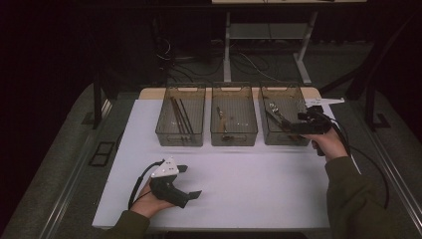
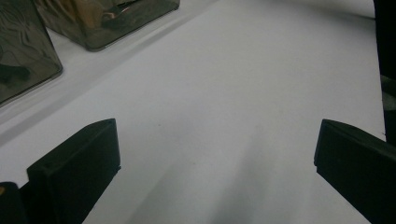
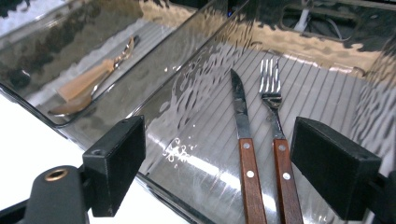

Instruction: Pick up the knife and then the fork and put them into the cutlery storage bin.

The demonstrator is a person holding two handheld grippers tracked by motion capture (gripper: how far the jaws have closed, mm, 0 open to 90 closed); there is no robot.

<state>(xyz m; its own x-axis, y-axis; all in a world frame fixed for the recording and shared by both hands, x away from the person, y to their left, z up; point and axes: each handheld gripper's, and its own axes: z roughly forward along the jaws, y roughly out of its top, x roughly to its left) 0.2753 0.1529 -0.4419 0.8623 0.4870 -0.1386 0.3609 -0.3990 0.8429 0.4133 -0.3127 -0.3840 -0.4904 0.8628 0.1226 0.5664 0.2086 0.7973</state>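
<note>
The right gripper [image 1: 297,124], held in the person's right hand [image 1: 328,143], hangs over the near end of the right-hand smoked translucent plastic bin [image 1: 283,107], one of three such bins set in a row at the far side of the white table [image 1: 249,184]. Its jaws stand wide apart with nothing pinched between them. In the right gripper view the gripper [image 3: 219,158] looks down into that bin [image 3: 327,93], where a table knife with a brown riveted wooden handle [image 3: 243,135] and a fork with a matching brown riveted wooden handle [image 3: 278,135] lie side by side on the ribbed floor, blade and tines pointing away from the camera, handles just apart from each other and both between the open jaws but untouched by the pads. The neighbouring middle smoked bin [image 3: 70,56] holds a spoon with a light wooden handle [image 3: 93,77]; in the high view it sits at the centre of the row [image 1: 234,122]. The left smoked bin [image 1: 180,117] contains thin dark sticks [image 1: 179,117], too small to identify further. The left gripper [image 1: 191,181], in the left hand [image 1: 149,201], rests low over bare table near the front edge, well apart from the bins; in the left gripper view its jaws [image 2: 217,154] are spread wide over the empty white surface [image 2: 233,93].
</note>
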